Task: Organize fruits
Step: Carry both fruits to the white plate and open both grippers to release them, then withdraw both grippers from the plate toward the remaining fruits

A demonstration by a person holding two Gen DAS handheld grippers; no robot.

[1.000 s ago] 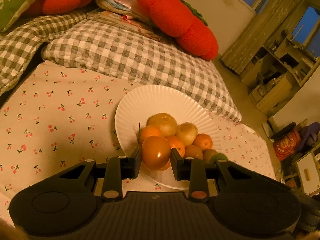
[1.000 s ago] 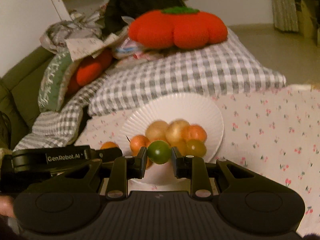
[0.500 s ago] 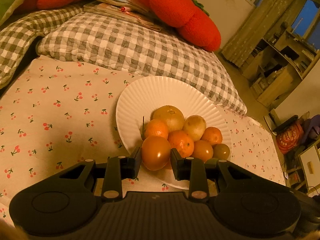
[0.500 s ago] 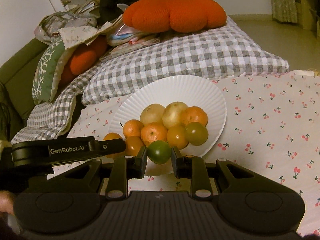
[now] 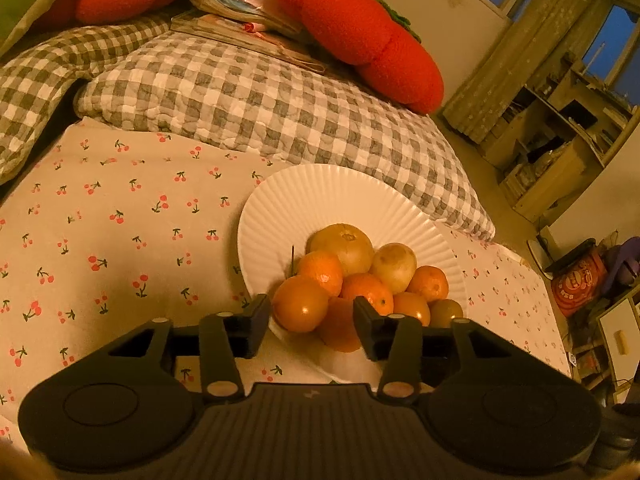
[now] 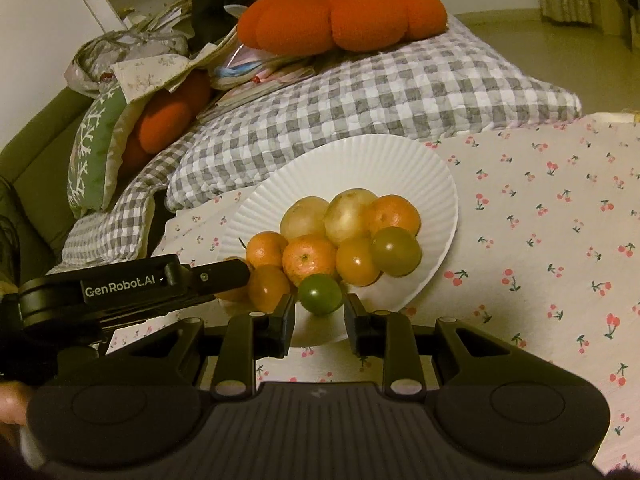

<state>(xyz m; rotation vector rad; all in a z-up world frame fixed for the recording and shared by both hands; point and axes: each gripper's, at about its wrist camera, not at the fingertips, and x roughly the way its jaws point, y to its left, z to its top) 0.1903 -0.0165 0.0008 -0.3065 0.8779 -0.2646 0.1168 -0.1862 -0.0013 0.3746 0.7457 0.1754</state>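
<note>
A white ribbed plate (image 5: 304,204) (image 6: 360,160) on the cherry-print cloth holds a pile of several oranges and yellowish fruits. My left gripper (image 5: 310,322) is open; an orange fruit (image 5: 300,304) lies between its spread fingers at the plate's near rim. My right gripper (image 6: 320,318) is open; a green fruit (image 6: 320,294) sits on the plate just beyond its fingertips, touching neither finger. The left gripper (image 6: 160,284) also shows in the right wrist view, at the left of the pile.
A grey checked quilt (image 5: 256,96) lies right behind the plate. Red plush cushions (image 5: 360,36) and papers sit on it. The cherry-print cloth (image 6: 540,220) spreads to both sides. Shelves and clutter (image 5: 560,132) stand on the floor at far right.
Both grippers have opened. The orange fruit and the green fruit are let go and now rest on the plate's near edge against the pile.
</note>
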